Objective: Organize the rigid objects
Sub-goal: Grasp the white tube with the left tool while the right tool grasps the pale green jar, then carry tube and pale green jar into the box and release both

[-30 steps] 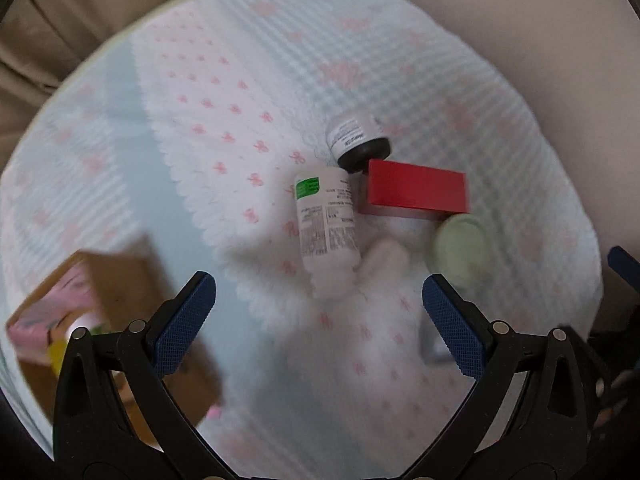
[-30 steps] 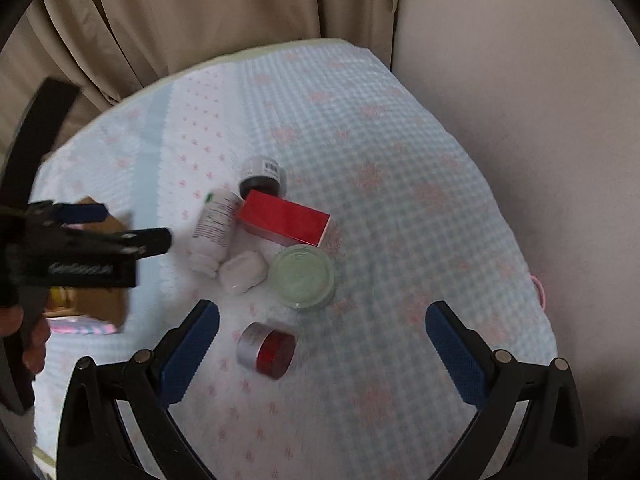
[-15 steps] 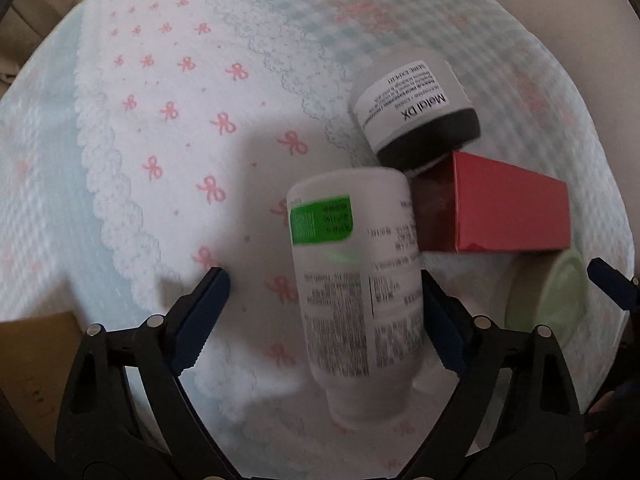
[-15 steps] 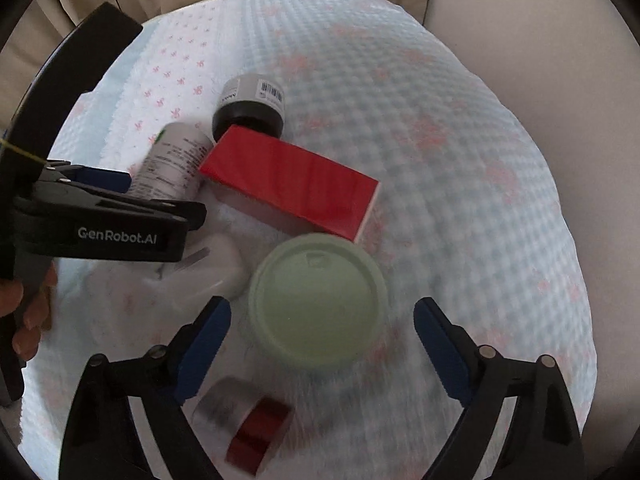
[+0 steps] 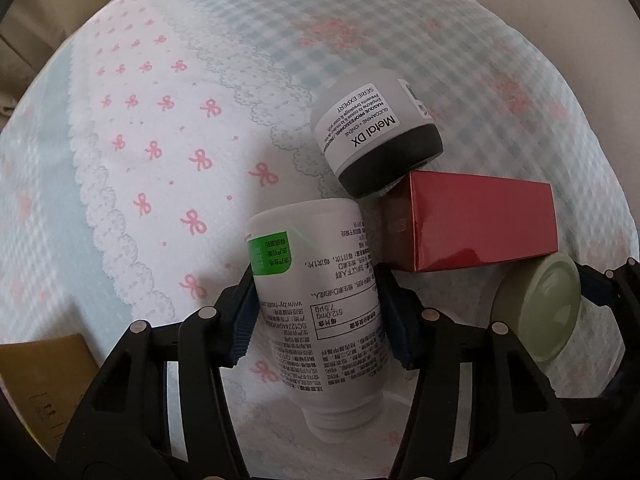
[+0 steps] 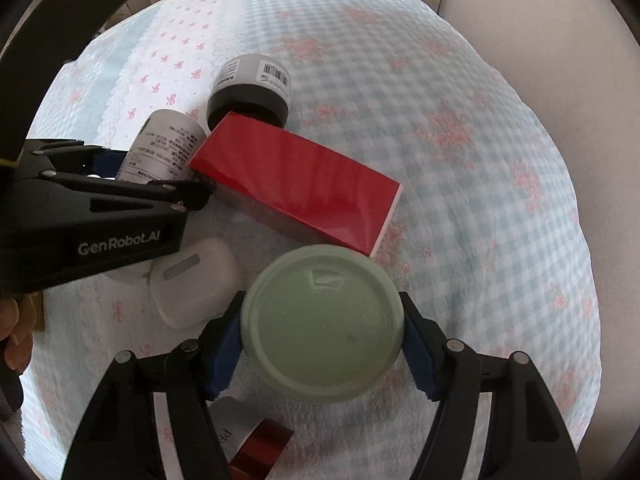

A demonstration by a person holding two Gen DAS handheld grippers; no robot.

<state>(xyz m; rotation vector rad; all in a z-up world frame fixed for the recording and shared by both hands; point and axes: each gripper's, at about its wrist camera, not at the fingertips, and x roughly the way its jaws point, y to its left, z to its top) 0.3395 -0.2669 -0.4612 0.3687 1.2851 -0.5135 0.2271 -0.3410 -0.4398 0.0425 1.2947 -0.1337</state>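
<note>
Pickup step, by the looks of it: both grabs are made, so lifting straight up is probably needed next. The glossy red box (image 6: 296,188) is left lying on the checked cloth (image 6: 460,160). The round green jar (image 6: 322,326) is pinched by the right hand-held gripper (image 6: 322,344), the smooth white bottle (image 5: 316,304) by the left hand-held gripper (image 5: 316,316), beside the box.

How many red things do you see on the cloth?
2. The red box lies between the dark-capped jar and the green lid. A small red-and-silver jar lies below the right tongs, partly hidden.
</note>
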